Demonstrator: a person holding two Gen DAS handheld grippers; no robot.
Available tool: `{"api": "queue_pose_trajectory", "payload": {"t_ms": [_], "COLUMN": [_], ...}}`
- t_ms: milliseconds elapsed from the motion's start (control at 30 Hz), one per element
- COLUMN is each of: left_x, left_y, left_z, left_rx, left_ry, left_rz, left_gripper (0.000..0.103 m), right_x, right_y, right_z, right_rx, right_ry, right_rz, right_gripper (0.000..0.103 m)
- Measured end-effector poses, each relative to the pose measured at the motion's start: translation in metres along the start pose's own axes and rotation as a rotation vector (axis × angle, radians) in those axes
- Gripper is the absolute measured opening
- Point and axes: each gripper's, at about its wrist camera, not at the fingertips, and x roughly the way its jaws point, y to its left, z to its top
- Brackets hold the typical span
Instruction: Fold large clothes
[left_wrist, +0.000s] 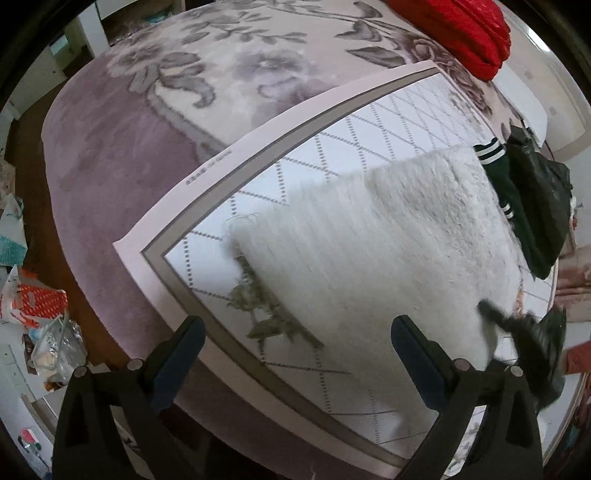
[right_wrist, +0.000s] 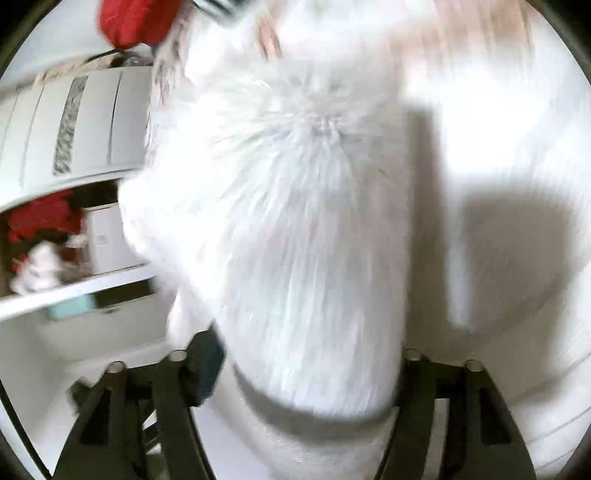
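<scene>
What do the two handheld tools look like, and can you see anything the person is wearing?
Both are matte black plastic. The left tool has two angular fingers with dark blue pads and silver pivot pins. The right tool has the same black linkage bars, silver pins and a blue pad. A reddish-orange sleeve shows at the left view's edge. No cables are visible.

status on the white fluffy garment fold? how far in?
Done: the white garment lies on the mat as a rough rectangle, so at least one fold looks made. In hand: a bunch of its fabric sits between the right gripper's wide-set fingers; blur hides whether they press it. The left gripper is open, holding nothing, above the mat. Left: finishing this fold, and the dark striped garment beside it lies unfolded.
</scene>
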Motion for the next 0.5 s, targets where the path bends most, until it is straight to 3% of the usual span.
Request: {"api": "queue_pose_trajectory", "payload": {"t_ms": [67,133,233,367,467,500], "left_x": [0.001,0.0,-0.005,-0.003,0.013,0.022], "left_y": [-0.011,-0.026,-0.046,-0.067,-0.081,-0.087], "left_z": [0.003,0.007,0.016,0.045,0.07,0.081], "left_rx": [-0.013,-0.008,0.045,0.128,0.163,0.179], "left_ry": [0.012,0.02,0.016,-0.02,-0.041,-0.047], "left_rz": [-0.031,-0.053,-0.036,0.005,0.015,0.025], "left_gripper": [0.102,0.102,0.102,0.102,0.102,0.102], "right_x": [-0.023,-0.047,-0.08,-0.103,-0.074,-0.057], "right_y": [-0.001,-0.002,0.007,0.045,0.098,0.111], "right_z": [0.024,0.04,0.037,0.037,0.047,0.055], "right_rx": [0.013,0.057,0.057,-0.07,-0.214,-0.238], "right_ry": [-0.052,-0.064,-0.073,-0.087,-0.04,-0.012], "right_rz": [-0.088,-0.077,-0.051,-0.028,-0.075,-0.093], "right_gripper": [0.084,0.084,0.084,0.083,0.061,0.05]}}
